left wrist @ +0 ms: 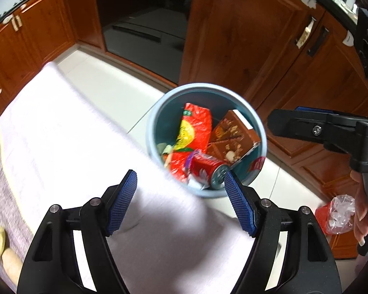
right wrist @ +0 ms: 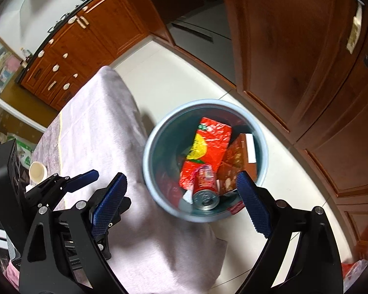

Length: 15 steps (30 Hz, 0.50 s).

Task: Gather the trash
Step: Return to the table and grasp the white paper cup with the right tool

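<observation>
A light blue trash bin (left wrist: 243,103) (right wrist: 159,127) stands on the white floor beside the cloth-covered table. Inside lie a red snack bag (left wrist: 193,132) (right wrist: 208,144), a brown carton (left wrist: 233,134) (right wrist: 238,161) and a red soda can (left wrist: 208,169) (right wrist: 206,186). My left gripper (left wrist: 181,201) is open and empty over the table's edge, just short of the bin. My right gripper (right wrist: 181,201) is open and empty above the bin's near rim. The right gripper shows at the right of the left wrist view (left wrist: 306,125); the left one shows at the left of the right wrist view (right wrist: 68,183).
A pale cloth covers the table (left wrist: 73,132) (right wrist: 98,122). A cup (right wrist: 38,170) stands at its far left. Wooden cabinets (left wrist: 269,36) (right wrist: 294,49) stand close behind the bin. A red item with clear plastic (left wrist: 336,213) lies on the floor at the right.
</observation>
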Each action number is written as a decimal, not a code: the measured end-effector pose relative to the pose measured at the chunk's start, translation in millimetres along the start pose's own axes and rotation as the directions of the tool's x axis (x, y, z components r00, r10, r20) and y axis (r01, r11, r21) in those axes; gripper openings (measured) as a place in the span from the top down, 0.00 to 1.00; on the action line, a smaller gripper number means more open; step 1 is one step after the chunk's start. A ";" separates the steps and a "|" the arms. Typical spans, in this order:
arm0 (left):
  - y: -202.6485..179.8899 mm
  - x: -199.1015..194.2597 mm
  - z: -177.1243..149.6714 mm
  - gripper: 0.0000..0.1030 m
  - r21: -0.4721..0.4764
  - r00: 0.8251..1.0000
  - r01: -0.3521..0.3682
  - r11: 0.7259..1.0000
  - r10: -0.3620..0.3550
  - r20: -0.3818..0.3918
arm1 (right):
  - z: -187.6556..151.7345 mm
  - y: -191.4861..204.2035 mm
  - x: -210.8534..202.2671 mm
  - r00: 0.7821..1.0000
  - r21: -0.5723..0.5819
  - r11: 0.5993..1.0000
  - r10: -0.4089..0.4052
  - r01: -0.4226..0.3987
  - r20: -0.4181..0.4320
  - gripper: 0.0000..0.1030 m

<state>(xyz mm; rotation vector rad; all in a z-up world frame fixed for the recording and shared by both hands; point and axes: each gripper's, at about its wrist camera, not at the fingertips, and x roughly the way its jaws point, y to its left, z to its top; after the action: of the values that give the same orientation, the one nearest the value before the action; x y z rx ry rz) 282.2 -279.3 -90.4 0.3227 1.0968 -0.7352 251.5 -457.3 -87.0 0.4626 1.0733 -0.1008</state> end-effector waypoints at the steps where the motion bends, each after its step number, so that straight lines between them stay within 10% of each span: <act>1: 5.4 -5.0 -5.2 0.27 -0.010 1.000 -0.007 1.000 0.007 0.003 | -2.3 7.2 -0.9 1.000 -0.011 1.000 0.003 -0.003 -0.001 0.16; 15: 119.3 -76.8 -89.4 0.27 -0.176 0.987 -0.151 0.973 0.160 0.035 | -36.9 132.6 12.7 0.997 -0.171 0.983 0.063 -0.071 -0.050 0.16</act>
<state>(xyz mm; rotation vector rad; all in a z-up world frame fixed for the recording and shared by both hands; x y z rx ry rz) 282.3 -112.3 -74.9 0.2379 1.0676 -0.5023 267.1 -320.9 -70.5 0.3450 1.0982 0.0622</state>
